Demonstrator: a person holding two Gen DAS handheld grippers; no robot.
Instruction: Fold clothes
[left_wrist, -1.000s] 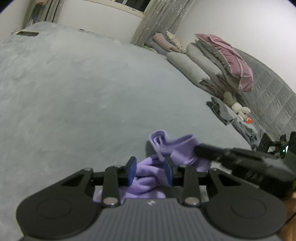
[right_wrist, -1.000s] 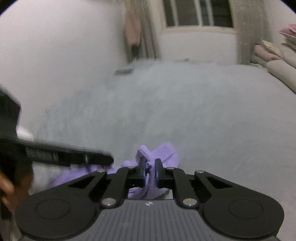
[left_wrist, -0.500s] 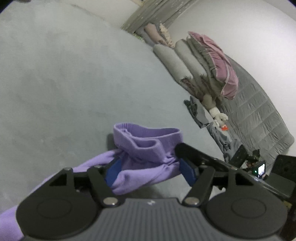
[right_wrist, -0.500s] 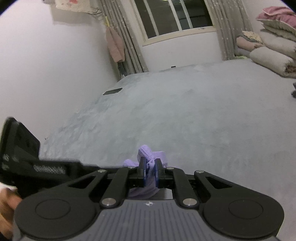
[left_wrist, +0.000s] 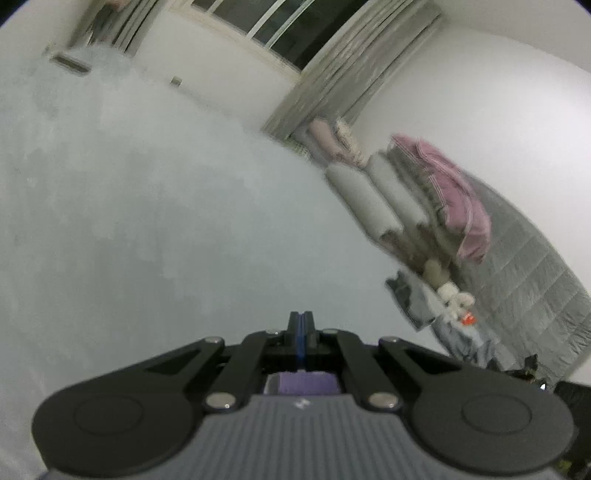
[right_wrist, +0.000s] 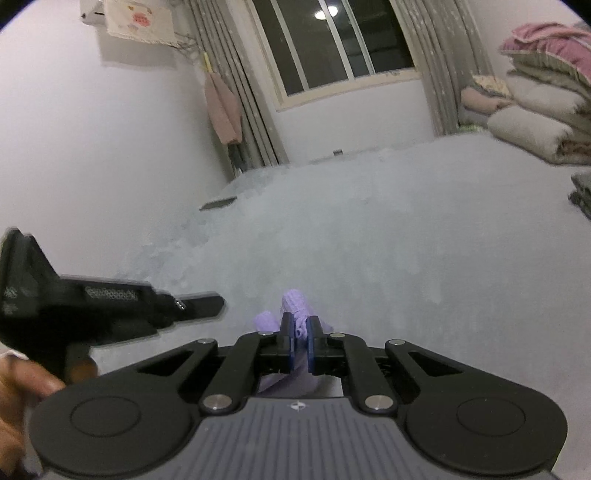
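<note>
Operator: Since half a second ago, the left gripper (left_wrist: 300, 332) has snapped its jaws shut, where they had stood wide around the cloth. Both cameras have also tipped up towards the window.

Desk: Where's the clothing?

Operator: The purple garment (right_wrist: 293, 302) is bunched in the right gripper (right_wrist: 301, 332), whose jaws are clenched on it. A knot of cloth pokes out past the tips and the rest hangs beneath, over the bed (right_wrist: 369, 240). On the left camera I see only a purple strip (left_wrist: 303, 384) under the body at 6 o'clock. The left pads are pressed together, and I cannot tell whether any cloth is caught between them.

Desk: How would you handle it?

Operator: I'd check the left hold first. Then I'd draw the two grippers apart so the bunch opens along one edge, and lay it flat before creasing.

Desk: Any writing?

Operator: There's a label (right_wrist: 110, 293) on the left gripper's side at 9 o'clock, blurred past reading
</note>
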